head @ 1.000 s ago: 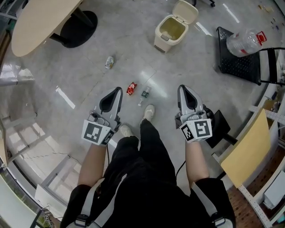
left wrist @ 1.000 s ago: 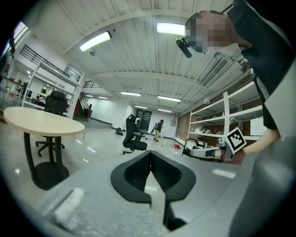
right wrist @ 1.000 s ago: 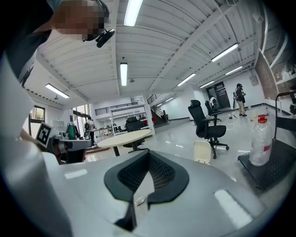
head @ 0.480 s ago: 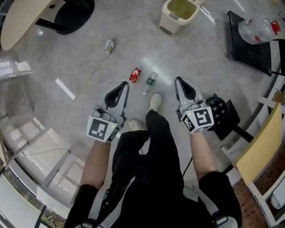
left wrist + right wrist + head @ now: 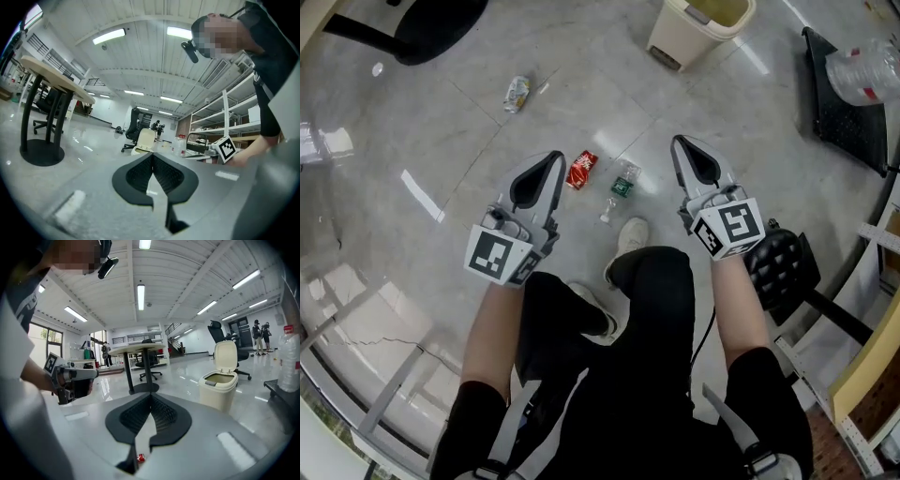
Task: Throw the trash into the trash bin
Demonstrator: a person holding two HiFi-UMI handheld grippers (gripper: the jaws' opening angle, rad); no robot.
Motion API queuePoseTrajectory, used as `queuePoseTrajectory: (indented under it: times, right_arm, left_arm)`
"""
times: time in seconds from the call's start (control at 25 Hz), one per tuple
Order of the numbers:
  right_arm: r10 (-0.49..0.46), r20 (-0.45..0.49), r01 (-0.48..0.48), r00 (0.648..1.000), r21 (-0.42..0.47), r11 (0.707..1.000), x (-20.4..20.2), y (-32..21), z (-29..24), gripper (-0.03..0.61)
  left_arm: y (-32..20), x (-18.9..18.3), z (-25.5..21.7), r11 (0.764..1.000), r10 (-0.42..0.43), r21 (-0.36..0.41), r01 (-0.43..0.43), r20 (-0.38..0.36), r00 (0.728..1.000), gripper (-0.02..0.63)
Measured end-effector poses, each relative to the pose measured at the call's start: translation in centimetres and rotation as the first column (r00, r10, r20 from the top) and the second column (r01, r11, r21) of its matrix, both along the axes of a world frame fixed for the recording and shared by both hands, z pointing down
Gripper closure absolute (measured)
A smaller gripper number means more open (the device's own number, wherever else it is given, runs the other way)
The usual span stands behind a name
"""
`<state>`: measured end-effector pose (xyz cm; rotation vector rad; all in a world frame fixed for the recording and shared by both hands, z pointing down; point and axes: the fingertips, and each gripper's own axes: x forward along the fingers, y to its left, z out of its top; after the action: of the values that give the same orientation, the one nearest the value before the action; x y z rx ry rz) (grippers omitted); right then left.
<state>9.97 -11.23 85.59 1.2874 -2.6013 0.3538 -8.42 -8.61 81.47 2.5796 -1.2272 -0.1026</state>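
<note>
On the grey floor lie a crushed red can [image 5: 581, 170], a small green-labelled bottle [image 5: 622, 186] and a crushed pale can [image 5: 517, 93]. The beige trash bin [image 5: 694, 26] stands farther off with its lid up, cut by the top edge of the head view. My left gripper [image 5: 556, 157] is shut and empty, just left of the red can. Just right of the bottle, my right gripper [image 5: 677, 142] is shut and empty too. In the right gripper view the bin [image 5: 218, 386] shows ahead to the right, and the red can [image 5: 140, 457] peeps out below the shut jaws.
A black chair base [image 5: 422, 23] sits at the far left. At the right, a black crate [image 5: 844, 103] carries a large plastic bottle [image 5: 867, 70]. The person's shoes [image 5: 630, 236] are just behind the trash. A black padded object [image 5: 778, 267] lies by the right forearm.
Both grippers have sunk toward the floor as the person crouches. Their tips now flank the red can and the bottle. The bin has slid to the top edge of the head view.
</note>
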Motion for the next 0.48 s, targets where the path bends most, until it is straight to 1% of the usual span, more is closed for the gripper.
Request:
queuePoseTrajectory:
  times: [0.16,0.28,0.36,0.48]
  right_arm:
    - [-0.039,-0.057,0.04,0.998,0.014,0.999,-0.3,-0.8,7.2,0.572]
    - [-0.069,-0.094,0.069,0.993,-0.002,0.998,-0.6,-0.2,11.7,0.572]
    - [-0.078,-0.106,0.075,0.991,-0.037,0.997,-0.6,0.4,14.4,0.572]
    - [-0.077,-0.114,0.063,0.99,-0.122,0.99,-1.0,1.6,19.2,0.572]
  left_arm:
    - [0.1,0.5,5.9,0.997,0.052,0.056,-0.052,-0.007,0.999,0.611]
    - [0.3,1.0,9.3,0.994,0.083,0.073,-0.082,-0.002,0.997,0.611]
    - [0.2,1.3,10.6,0.992,0.092,0.086,-0.092,0.005,0.996,0.611]
    - [0.6,1.8,12.1,0.99,0.107,0.088,-0.108,0.01,0.994,0.611]
